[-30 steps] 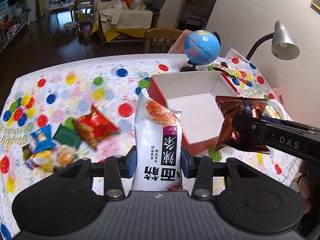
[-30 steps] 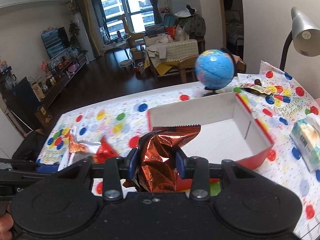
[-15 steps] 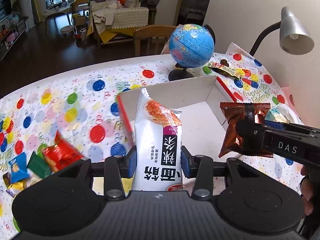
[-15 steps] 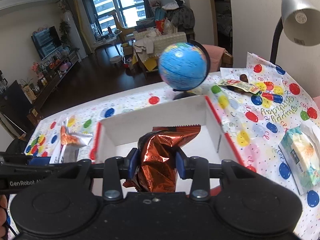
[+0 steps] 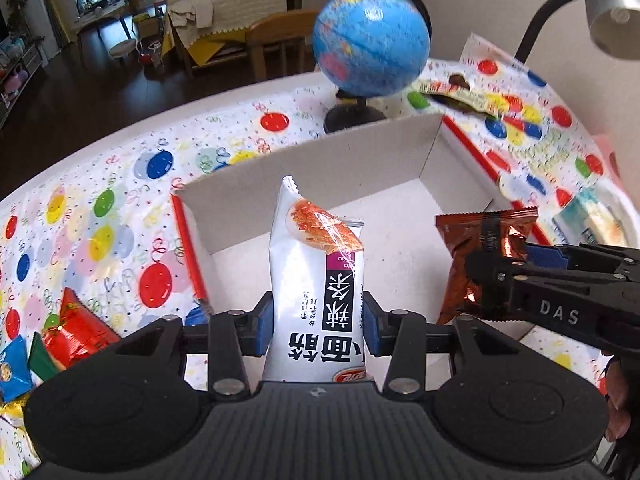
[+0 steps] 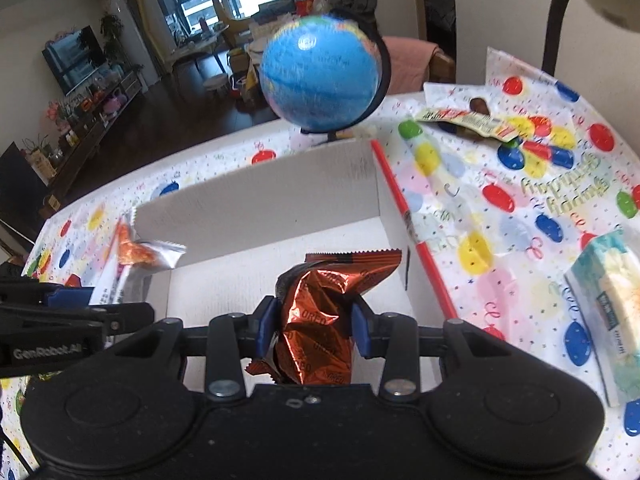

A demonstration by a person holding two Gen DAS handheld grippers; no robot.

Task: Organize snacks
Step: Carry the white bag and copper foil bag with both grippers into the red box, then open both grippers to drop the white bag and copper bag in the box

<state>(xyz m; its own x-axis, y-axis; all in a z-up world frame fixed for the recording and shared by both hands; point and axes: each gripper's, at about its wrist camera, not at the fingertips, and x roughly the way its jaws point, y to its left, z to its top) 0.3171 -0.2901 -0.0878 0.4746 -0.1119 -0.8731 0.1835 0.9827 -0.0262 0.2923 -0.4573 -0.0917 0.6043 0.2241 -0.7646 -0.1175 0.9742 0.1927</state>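
My left gripper (image 5: 316, 326) is shut on a white noodle snack packet (image 5: 316, 276) and holds it over the open white cardboard box (image 5: 320, 176) with red outer sides. My right gripper (image 6: 314, 326) is shut on a crumpled orange-brown Oreo packet (image 6: 320, 320), also over the box (image 6: 260, 204). In the left wrist view the Oreo packet (image 5: 476, 248) and right gripper (image 5: 492, 280) hang to the right of the noodle packet. In the right wrist view the noodle packet (image 6: 132, 256) and left gripper (image 6: 88, 300) are at left.
A blue globe (image 5: 370, 46) stands just behind the box. A desk lamp (image 5: 608, 12) is at the far right. A tissue pack (image 6: 608, 312) lies right of the box. Several loose snack packets (image 5: 72, 332) lie at the left. A flat wrapper (image 6: 468, 120) lies beside the globe.
Both grippers have moved forward with their packets, from in front of the box to over its inside. The globe and box now look closer. Both grips are unchanged.
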